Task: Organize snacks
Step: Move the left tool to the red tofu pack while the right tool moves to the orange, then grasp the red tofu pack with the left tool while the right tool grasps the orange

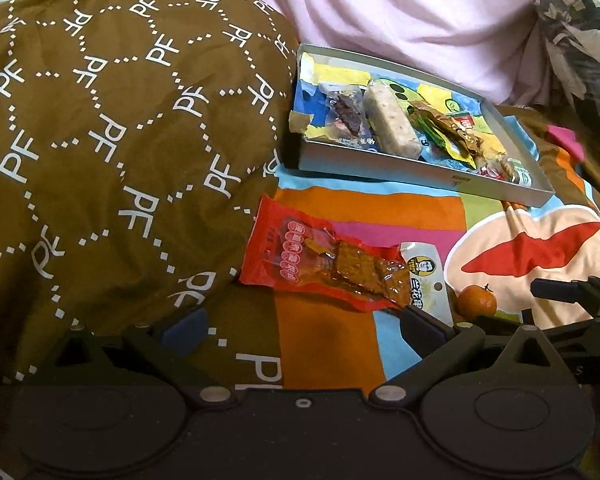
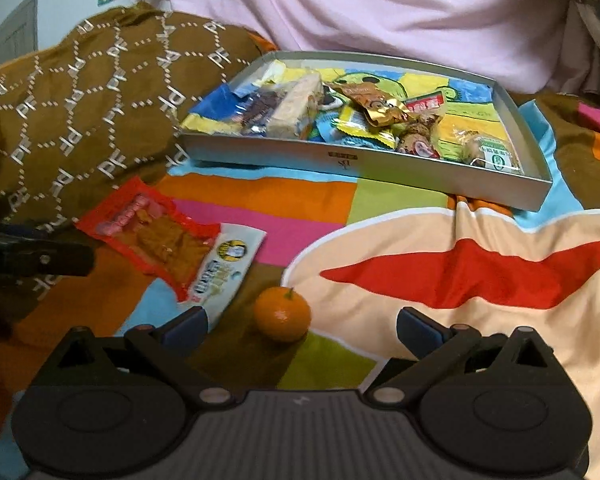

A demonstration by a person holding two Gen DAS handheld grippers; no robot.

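Right tongs (image 2: 302,330): jaws spread, nothing between the blue pads (image 2: 186,326), poised low over the bedsheet (image 2: 440,240) with the mandarin (image 2: 282,314) lying just ahead, between the pad lines — a stance that suits closing on the fruit. Left tongs (image 1: 300,326): likewise spread and empty, its right pad (image 1: 424,326) just beside the lower end of the white packet (image 1: 426,276). The red packet (image 1: 320,256) — glossy film, flat, with brown slabs showing through a clear window — lies partly over the white one; both rest loose on the sheet, apparently not yet sorted. Beyond them stands the tray (image 2: 380,168), a shallow grey rigid box with a bright paper lining, already holding several crinkled foil and plastic wrappers and a pale oblong bar (image 1: 390,120). A brown quilt (image 1: 100,140), soft and patterned, is bunched against the tray's left side.
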